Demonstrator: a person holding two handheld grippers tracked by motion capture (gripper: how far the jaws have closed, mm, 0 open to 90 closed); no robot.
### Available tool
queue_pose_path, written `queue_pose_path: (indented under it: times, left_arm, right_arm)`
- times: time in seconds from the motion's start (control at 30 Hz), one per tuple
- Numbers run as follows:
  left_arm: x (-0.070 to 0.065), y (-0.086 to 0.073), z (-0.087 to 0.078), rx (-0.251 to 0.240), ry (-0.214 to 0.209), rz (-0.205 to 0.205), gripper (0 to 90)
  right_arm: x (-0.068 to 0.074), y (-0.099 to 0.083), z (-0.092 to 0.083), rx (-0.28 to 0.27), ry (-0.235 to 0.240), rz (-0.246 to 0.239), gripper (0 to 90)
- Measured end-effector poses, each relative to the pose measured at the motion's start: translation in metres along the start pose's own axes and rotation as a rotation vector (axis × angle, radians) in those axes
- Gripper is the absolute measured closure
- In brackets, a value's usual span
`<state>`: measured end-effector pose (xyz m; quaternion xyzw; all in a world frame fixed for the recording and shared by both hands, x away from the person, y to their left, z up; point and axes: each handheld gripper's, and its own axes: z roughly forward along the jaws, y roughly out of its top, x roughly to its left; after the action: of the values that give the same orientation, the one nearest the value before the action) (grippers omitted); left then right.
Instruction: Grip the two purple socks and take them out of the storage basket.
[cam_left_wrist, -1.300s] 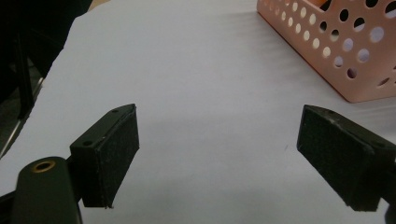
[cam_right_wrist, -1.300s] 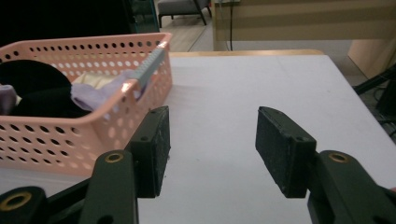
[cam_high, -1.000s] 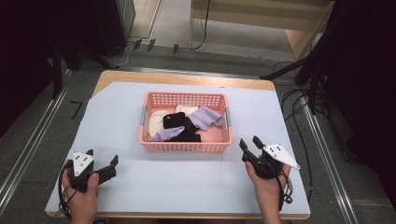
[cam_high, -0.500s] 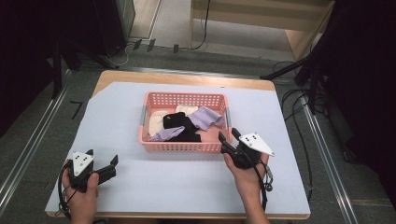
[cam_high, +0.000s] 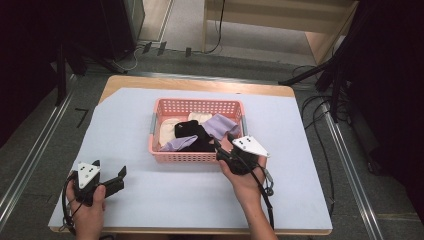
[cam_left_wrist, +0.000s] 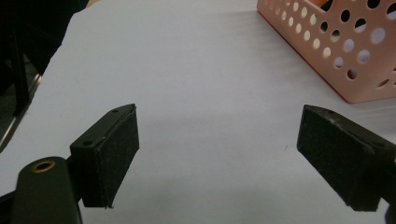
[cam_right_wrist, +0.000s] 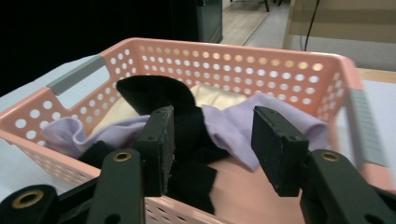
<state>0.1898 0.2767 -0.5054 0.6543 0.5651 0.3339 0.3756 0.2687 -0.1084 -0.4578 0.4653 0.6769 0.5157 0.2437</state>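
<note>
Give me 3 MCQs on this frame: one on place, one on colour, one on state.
1. Where is the right gripper?
A. at the basket's near rim
B. at the table's far edge
C. beside the left gripper

2. What colour is the basket?
A. blue
B. pink
C. green

3. How do the left gripper's jaws stand?
A. shut on a cloth
B. shut on the basket
C. open, nothing between them

Key: 1 A, the high view shows its jaws over the near rim. 2 B, its perforated walls are pink. 3 C, the left gripper view shows bare table cover between the pads.
</note>
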Motion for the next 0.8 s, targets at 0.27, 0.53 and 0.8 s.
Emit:
queue_pose_path:
  times: [0.27,0.53,0.8]
  left_arm:
    - [0.000,0.000,0.000,0.004,0.000,-0.002,13.9]
    - [0.001,0.000,0.000,0.004,-0.004,-0.005,13.8]
    - [0.001,0.000,0.000,0.004,-0.004,-0.008,13.9]
  right_arm:
    - [0.020,0.006,0.021,0.036,0.032,-0.009,51.4]
    - [0.034,0.009,0.044,0.096,0.044,-0.005,50.7]
    - [0.039,0.013,0.062,0.157,0.045,0.027,51.4]
